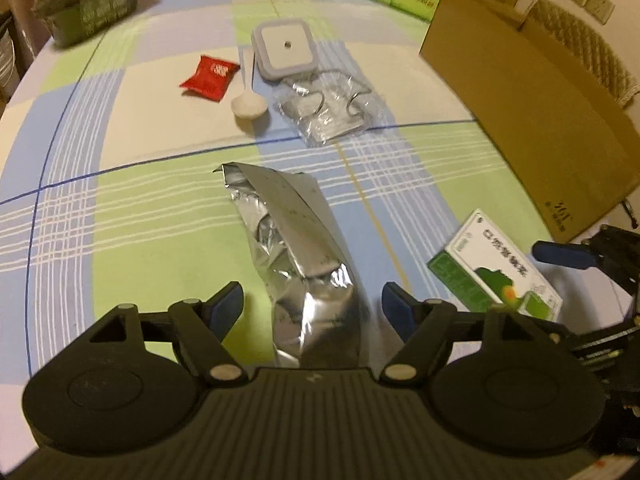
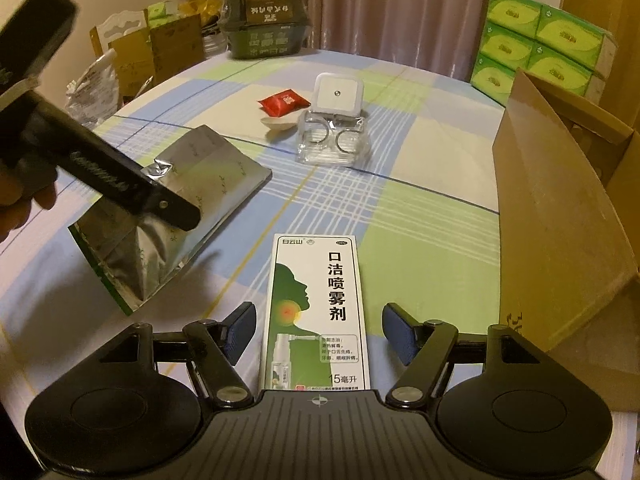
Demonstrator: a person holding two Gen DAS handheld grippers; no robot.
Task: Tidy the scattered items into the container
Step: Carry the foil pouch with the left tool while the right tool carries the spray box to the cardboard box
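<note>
Nothing looks packed yet: you've got every item out on the checked tablecloth and the cardboard box waiting at your two o'clock. Your left gripper has its jaws spread wide either side of the crumpled silver foil pouch, which lies flat at twelve o'clock, not pinched. Your right gripper is just as wide, straddling the near end of the green-and-white throat spray carton, also resting on the cloth. Further out, around twelve o'clock in the left view, sit the red sachet, the white plastic spoon, the square white night light and the clear bag of metal rings, clustered close together. So that's six pieces to go; whether the box already holds anything, you can't tell from here.
</note>
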